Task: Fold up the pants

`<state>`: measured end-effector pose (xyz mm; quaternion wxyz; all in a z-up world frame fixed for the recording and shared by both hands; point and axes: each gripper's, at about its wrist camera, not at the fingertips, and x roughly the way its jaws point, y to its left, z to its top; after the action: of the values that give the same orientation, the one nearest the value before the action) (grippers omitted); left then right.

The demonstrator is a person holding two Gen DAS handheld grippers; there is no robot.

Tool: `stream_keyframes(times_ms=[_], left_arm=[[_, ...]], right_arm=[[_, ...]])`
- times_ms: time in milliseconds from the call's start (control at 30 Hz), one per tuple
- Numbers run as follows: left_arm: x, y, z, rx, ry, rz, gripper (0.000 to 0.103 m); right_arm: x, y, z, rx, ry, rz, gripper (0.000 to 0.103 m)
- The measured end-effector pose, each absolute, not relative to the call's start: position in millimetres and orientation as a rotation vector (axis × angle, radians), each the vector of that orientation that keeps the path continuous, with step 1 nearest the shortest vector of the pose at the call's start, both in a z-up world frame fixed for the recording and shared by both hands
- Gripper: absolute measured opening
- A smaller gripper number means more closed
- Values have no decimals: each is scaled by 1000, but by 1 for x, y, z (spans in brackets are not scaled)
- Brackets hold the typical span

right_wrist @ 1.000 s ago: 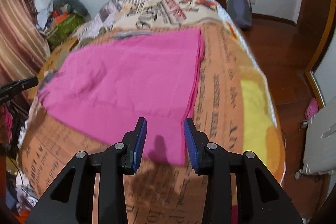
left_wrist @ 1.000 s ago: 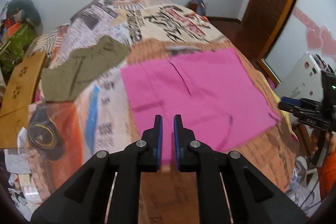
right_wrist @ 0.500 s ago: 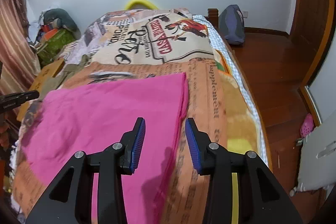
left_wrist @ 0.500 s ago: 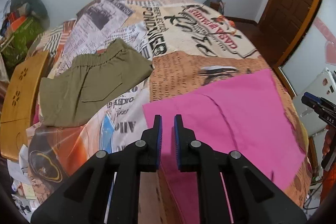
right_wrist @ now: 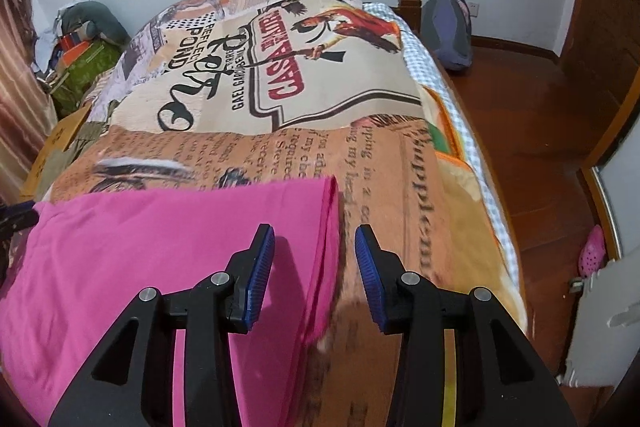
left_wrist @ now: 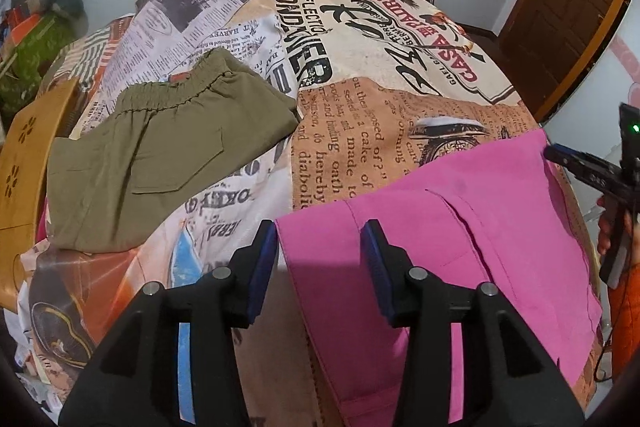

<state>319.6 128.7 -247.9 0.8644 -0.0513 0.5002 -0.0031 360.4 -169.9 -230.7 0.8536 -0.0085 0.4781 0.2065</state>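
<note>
Pink pants [left_wrist: 480,247] lie flat, folded into a rectangle, on a bed. My left gripper [left_wrist: 320,247] hovers over their far left corner. Its jaws are opening, the corner lies between the fingers, and the pads do not press on it. In the right wrist view the pink pants [right_wrist: 160,247] fill the lower left. My right gripper [right_wrist: 314,255] is open over their far right edge, one fingertip above the cloth, the other above the bedcover. That right gripper [left_wrist: 580,171] also shows at the right rim of the left view.
Folded olive pants [left_wrist: 160,155] lie to the left on the newspaper-print bedcover [left_wrist: 360,27]. A wooden board [left_wrist: 24,163] leans at the bed's left side, with clutter [right_wrist: 80,55] beyond. Wooden floor [right_wrist: 520,87] and a backpack [right_wrist: 448,27] are on the right.
Both grippers have travelled from the near edge of the pink pants to their far corners and come lower. The left jaws, nearly shut before, have widened.
</note>
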Motion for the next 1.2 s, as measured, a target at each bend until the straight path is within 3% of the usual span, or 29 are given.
stream_keyframes(times_ms=[33,100,167,300,767,1067,1133,1167,1200], left_arm=[[320,128,-248,-109,1045,-5,43],[317,127,-247,-104,1030,5,31],[316,125,-246,-92,1027,10,13],[314,123,-242,-100,1015,-7,2],[305,146,-243,-151,1003,34,2],[303,136,-244,-46,1037,75,4],[302,136,-236,-56,1027,70,6],[301,136,-228,-61,1011,70,8],[300,136,-223,-64,999,70,9]], right_arm=[[362,-168,-234,-15,1007,441,38],[364,-164,-237,-13,1001,456,30],[363,-157,-238,-51,990,462,8],[361,-147,-237,-139,941,441,5],[370,-149,-237,-184,927,389,3],[371,-148,-231,-206,957,369,3],[368,-150,-222,-188,968,374,10],[366,-150,-217,-182,964,379,23],[361,-149,-211,-174,949,388,28]])
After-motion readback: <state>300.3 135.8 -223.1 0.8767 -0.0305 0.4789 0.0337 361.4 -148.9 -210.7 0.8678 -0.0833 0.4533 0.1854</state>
